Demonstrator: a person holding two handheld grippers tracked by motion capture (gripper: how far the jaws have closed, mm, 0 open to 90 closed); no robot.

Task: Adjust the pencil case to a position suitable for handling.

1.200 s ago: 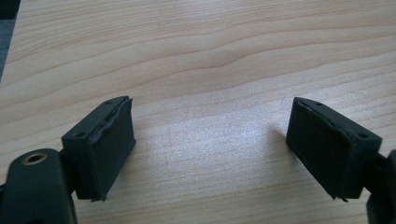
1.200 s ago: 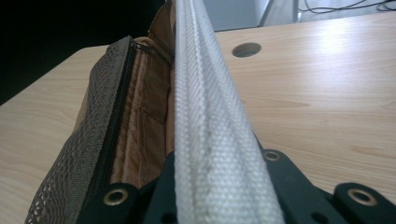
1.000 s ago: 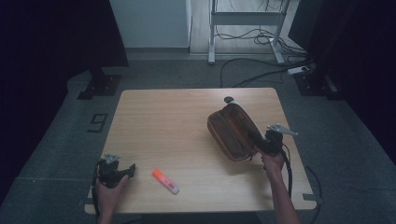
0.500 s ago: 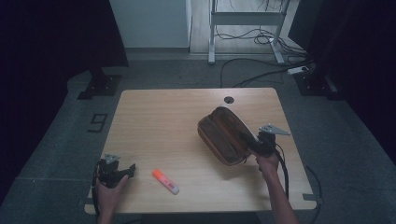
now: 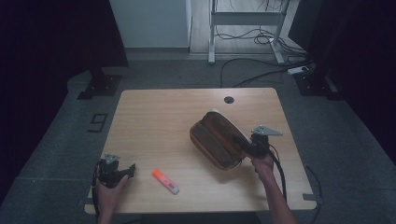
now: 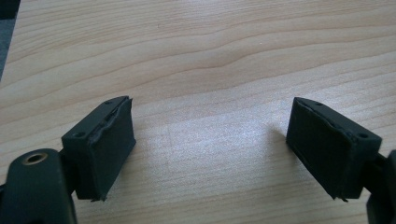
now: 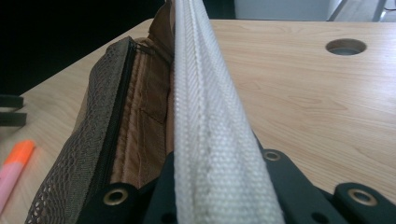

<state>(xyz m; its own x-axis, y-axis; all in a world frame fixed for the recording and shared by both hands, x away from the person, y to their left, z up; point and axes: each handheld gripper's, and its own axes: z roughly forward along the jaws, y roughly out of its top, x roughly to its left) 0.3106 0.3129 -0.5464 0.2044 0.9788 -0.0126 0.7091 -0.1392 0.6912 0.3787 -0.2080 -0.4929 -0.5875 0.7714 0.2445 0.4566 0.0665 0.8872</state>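
Observation:
A brown pouch (image 5: 217, 140) lies open on the wooden table (image 5: 159, 121), right of the middle. My right gripper (image 5: 243, 145) is shut on its white woven rim at the pouch's right end. In the right gripper view that rim (image 7: 205, 126) runs straight out from between the jaws, with the mesh pocket and black zip of the brown pouch (image 7: 121, 121) to its left. An orange-and-pink highlighter (image 5: 165, 181) lies near the front edge, and the highlighter (image 7: 14, 168) also appears far left. My left gripper (image 5: 128, 169) rests at the front left, open; between its jaws (image 6: 210, 149) is bare wood.
A round cable hole (image 5: 228, 99) sits near the table's far edge, and the hole (image 7: 345, 46) lies beyond the pouch. Behind the table are a metal frame (image 5: 247, 18) and cables on the floor (image 5: 261, 74). A black stand foot (image 5: 100, 86) is at the far left.
The right gripper has dragged the pouch left and toward the front of the table. The left gripper and the highlighter have stayed put.

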